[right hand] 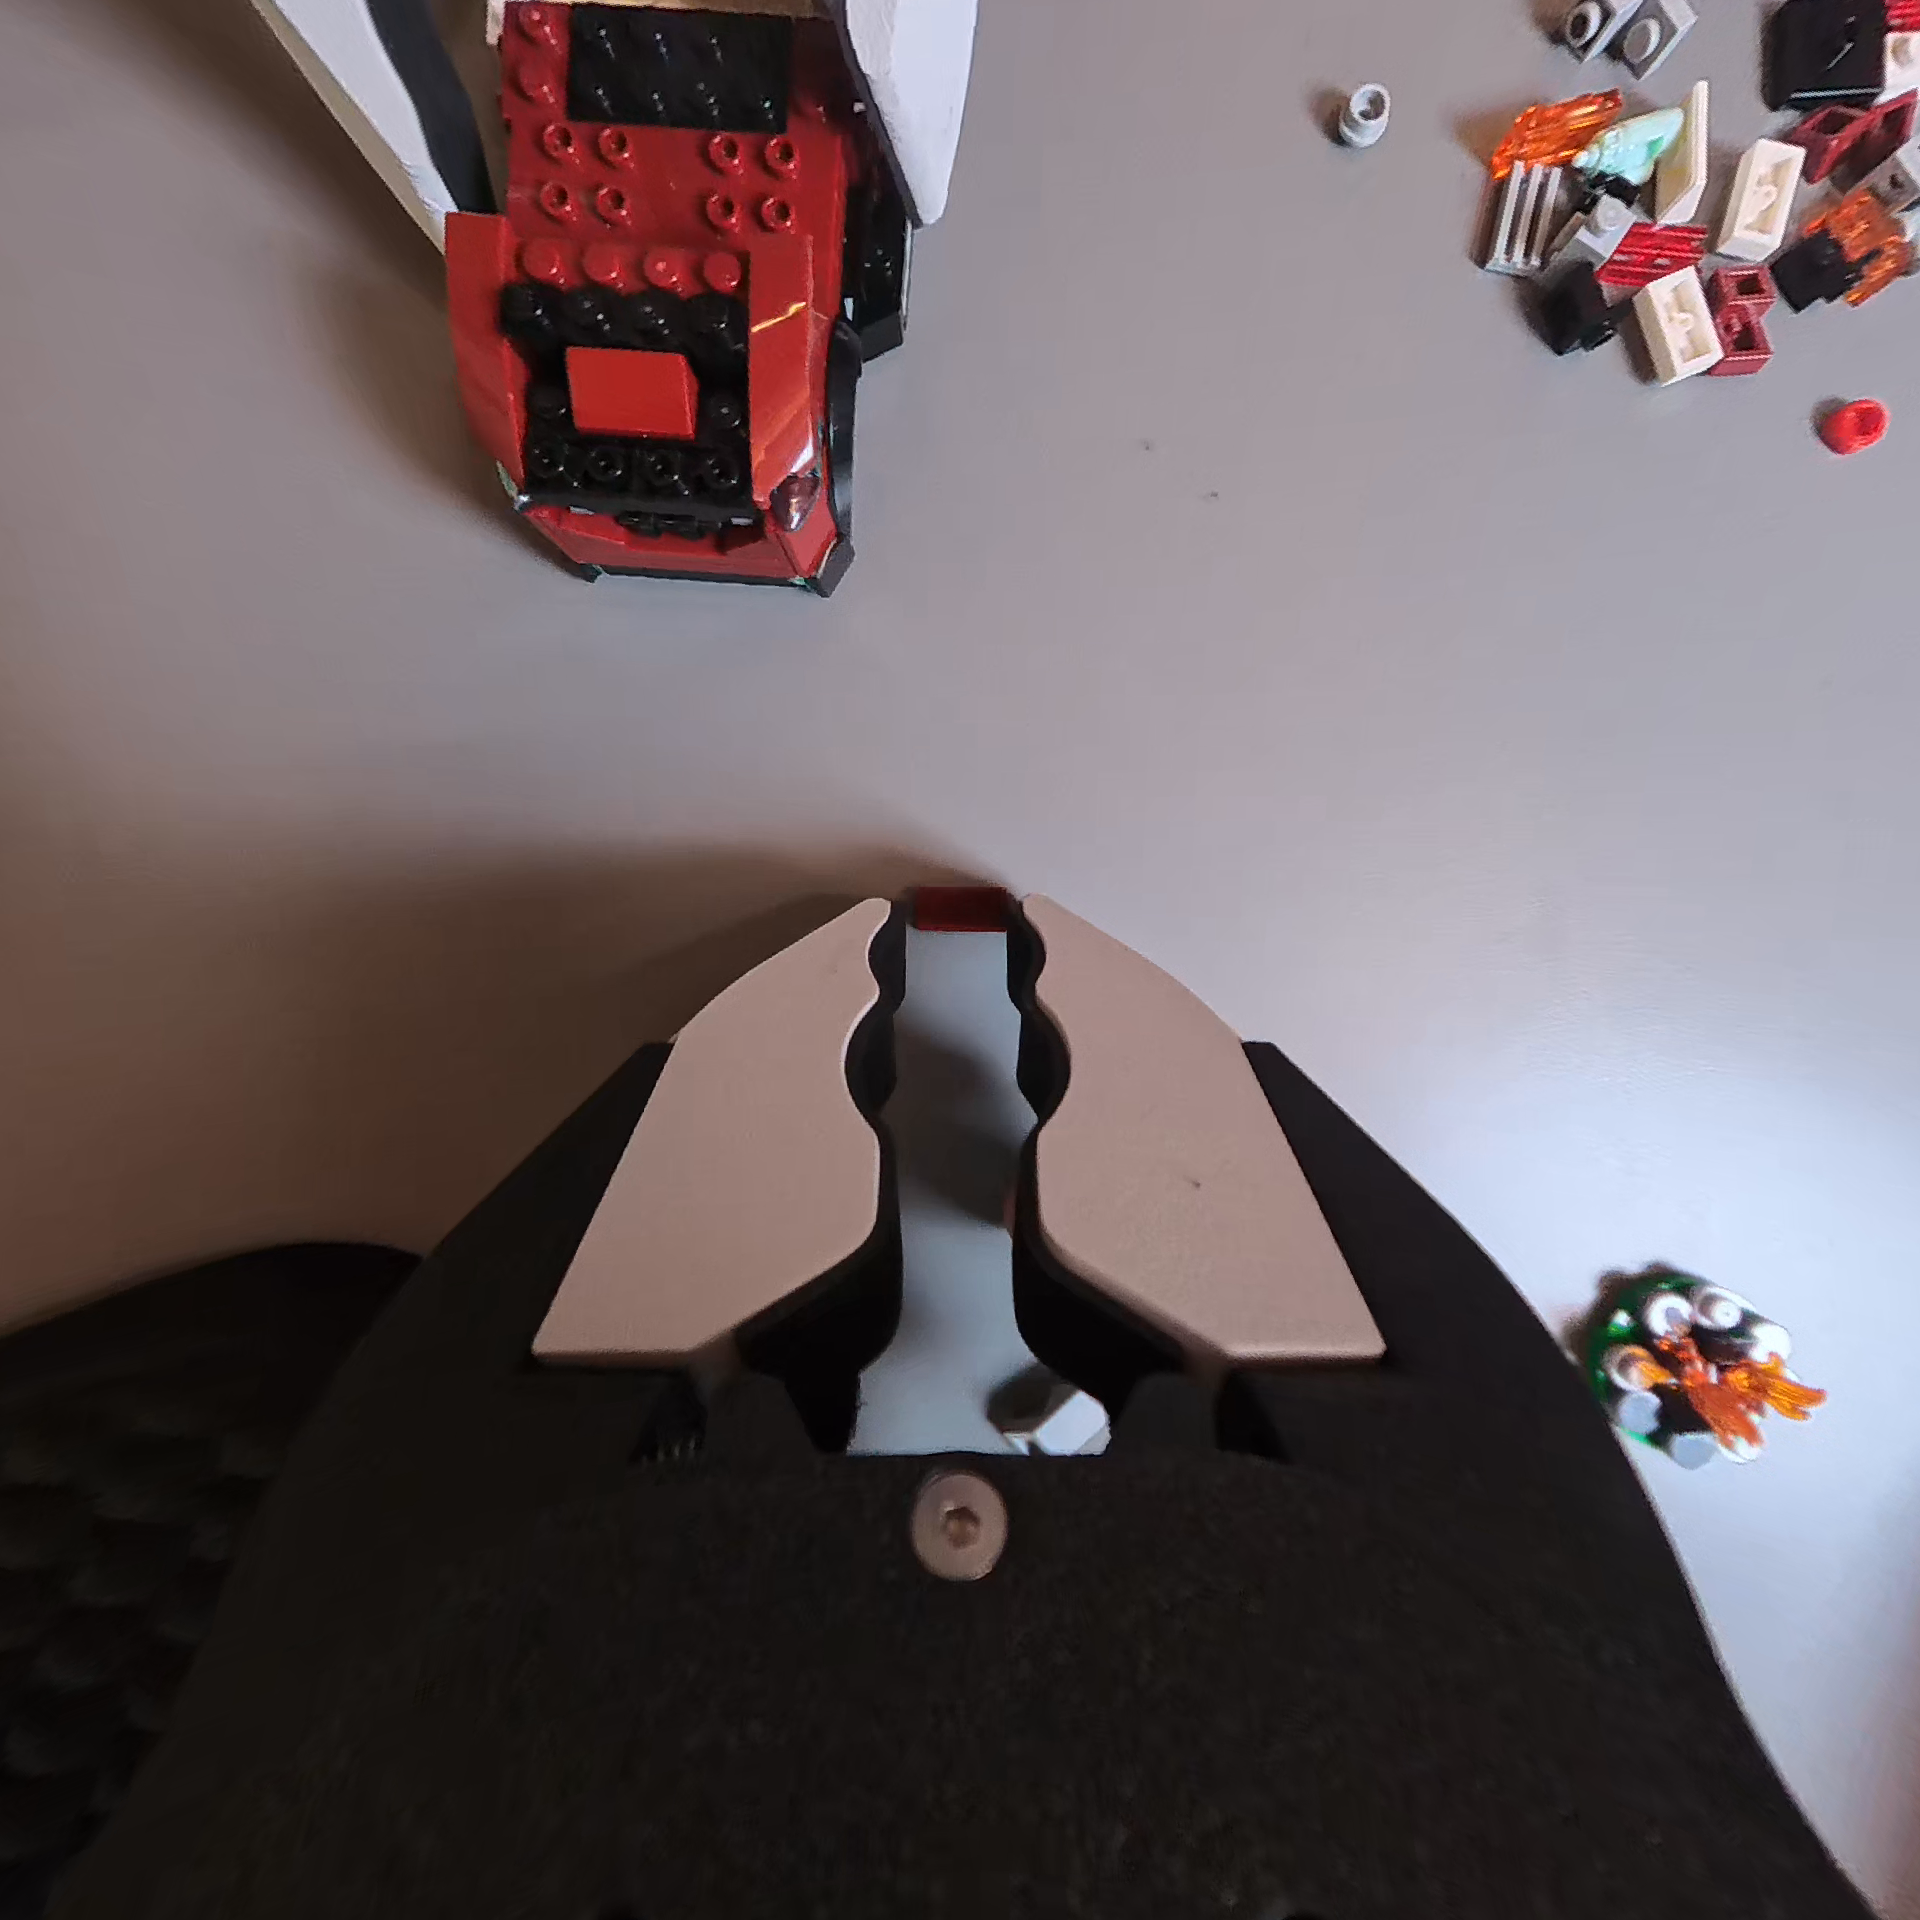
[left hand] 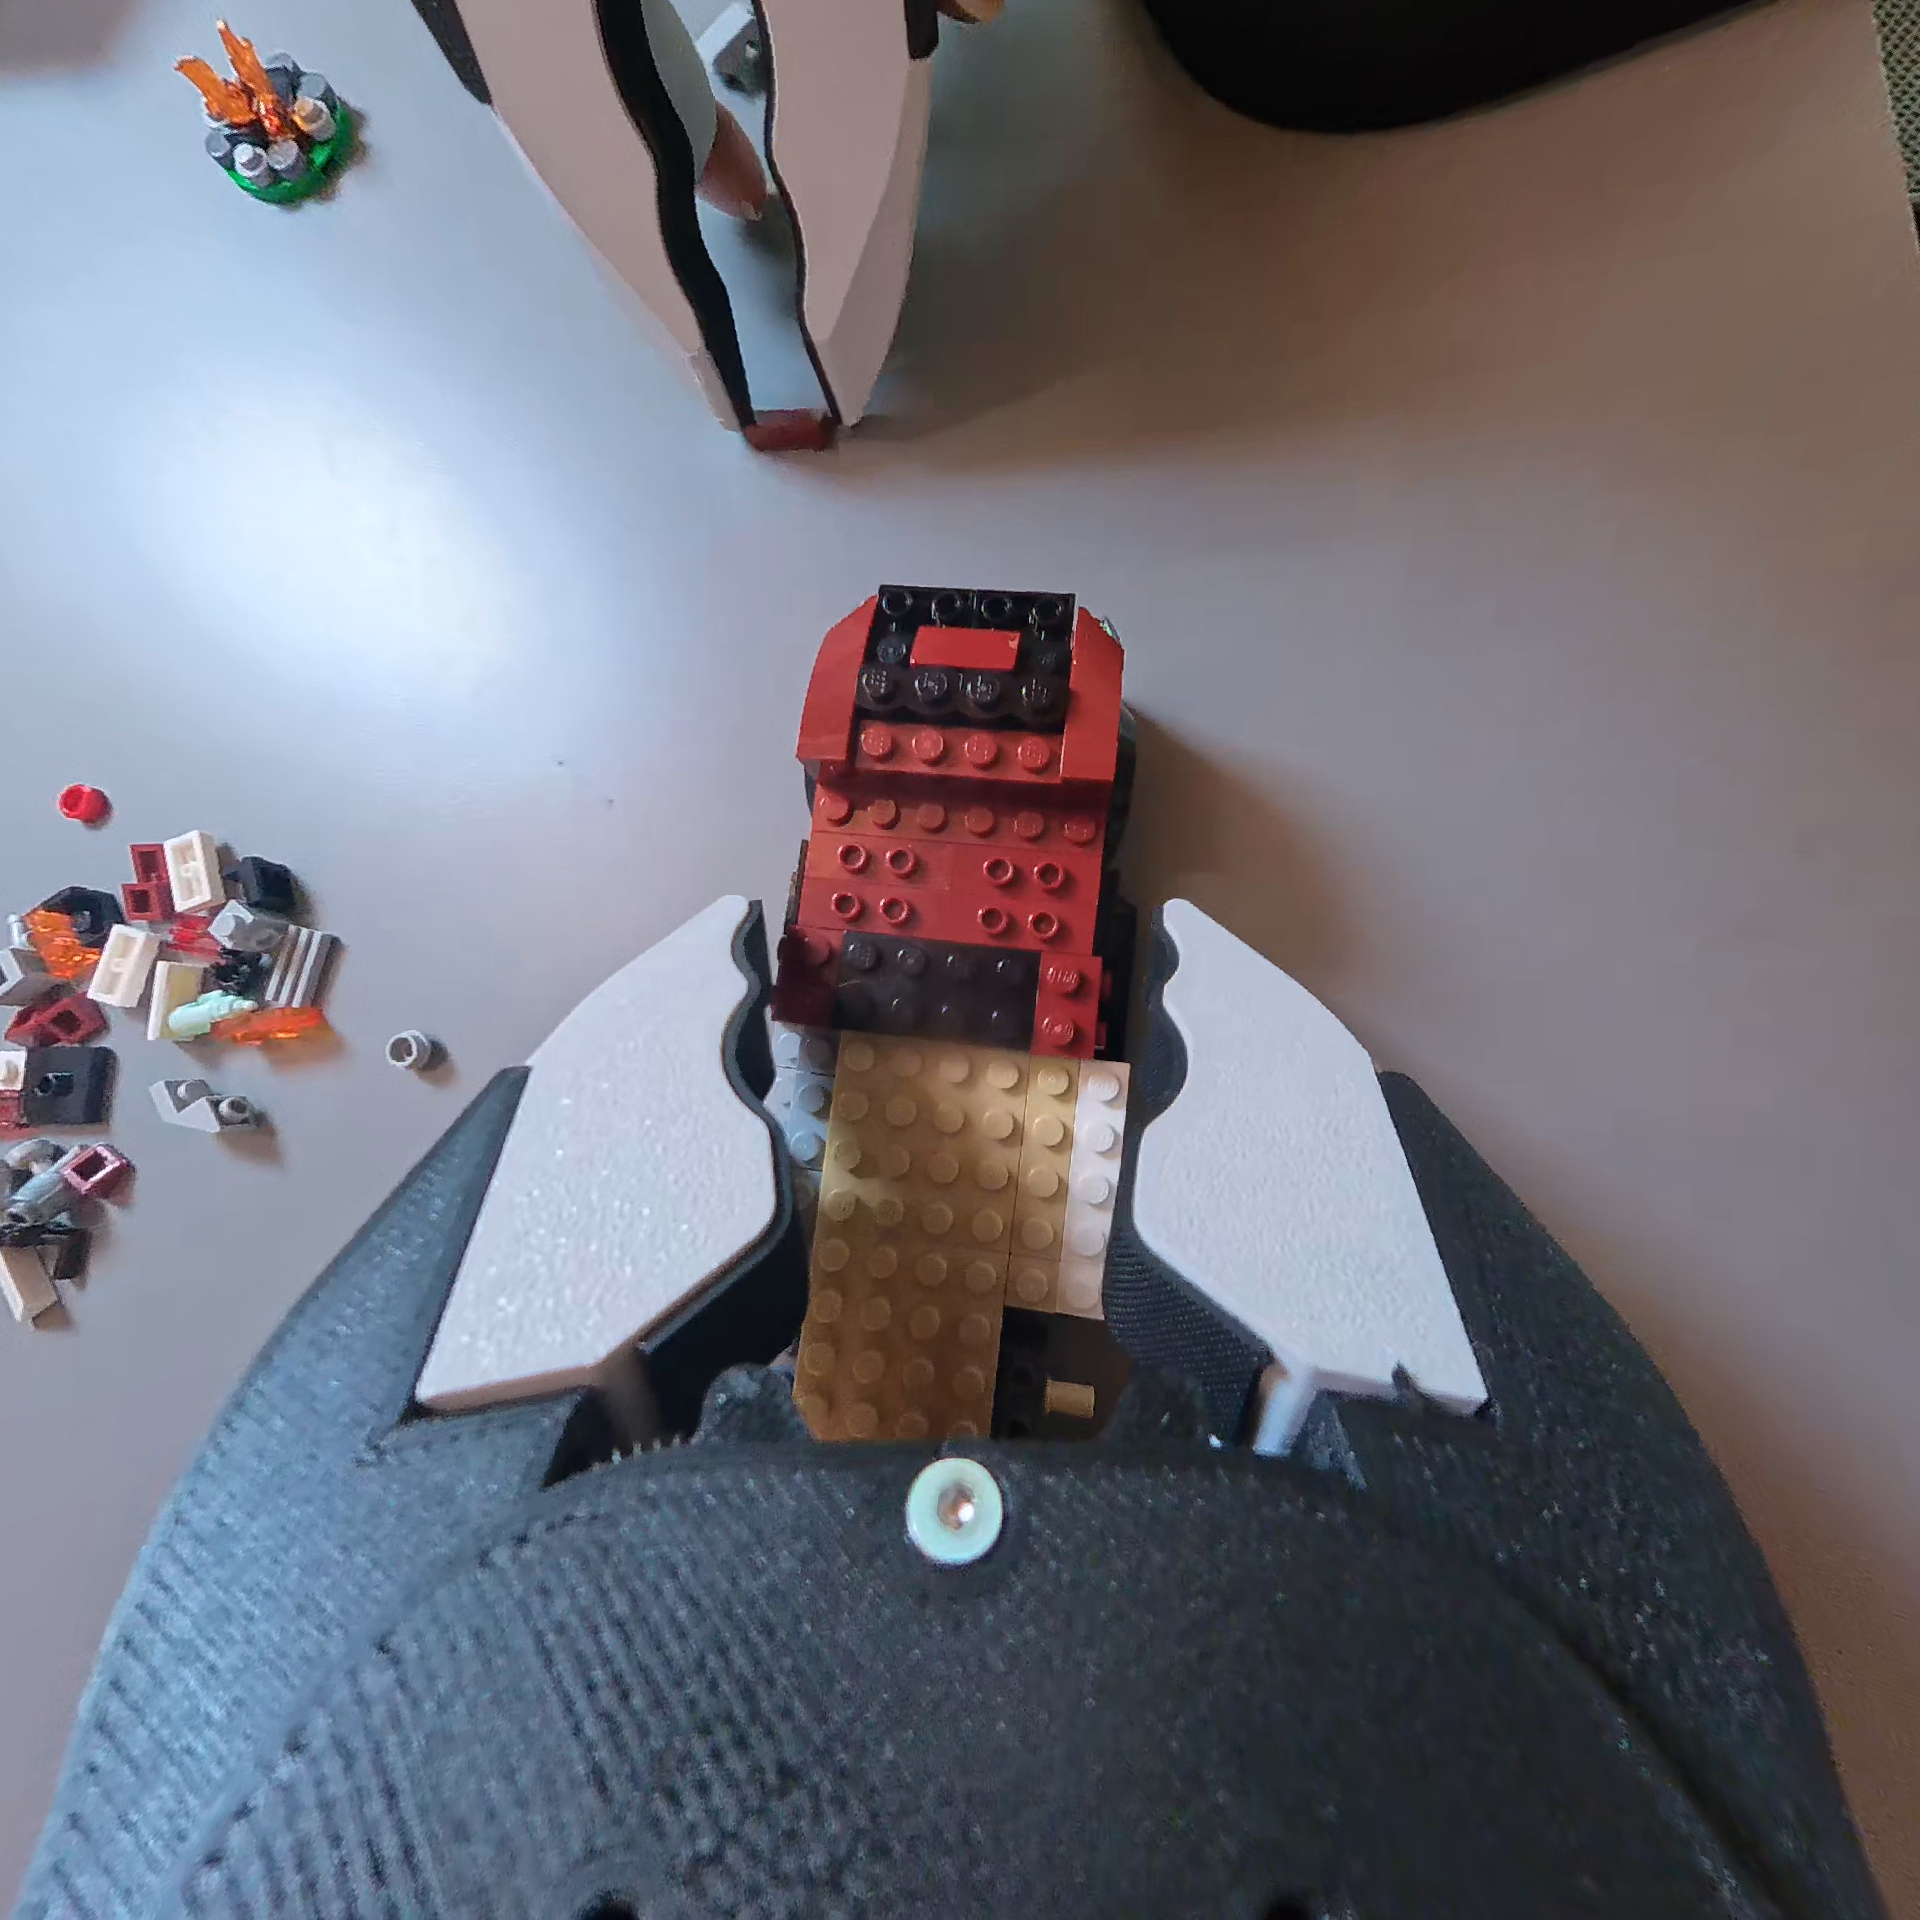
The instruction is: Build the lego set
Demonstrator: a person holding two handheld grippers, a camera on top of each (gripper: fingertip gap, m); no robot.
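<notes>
L: my left hand-held gripper (left hand: 956, 966) clamps the red brick car (left hand: 951, 831) by its sides, car on the grey surface (left hand: 1455, 623) | R: my right hand-held gripper (right hand: 957, 914) pinches a small dark red tile (right hand: 958, 906) at its fingertips, down at the surface, near the car's nose | loose brick pile (left hand: 156, 997) to my left, brick campfire (left hand: 275, 125) farther off

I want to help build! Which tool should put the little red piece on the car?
Right, probably: the right tool has the red tile between its fingertips; the left tool straddles the car.
</notes>
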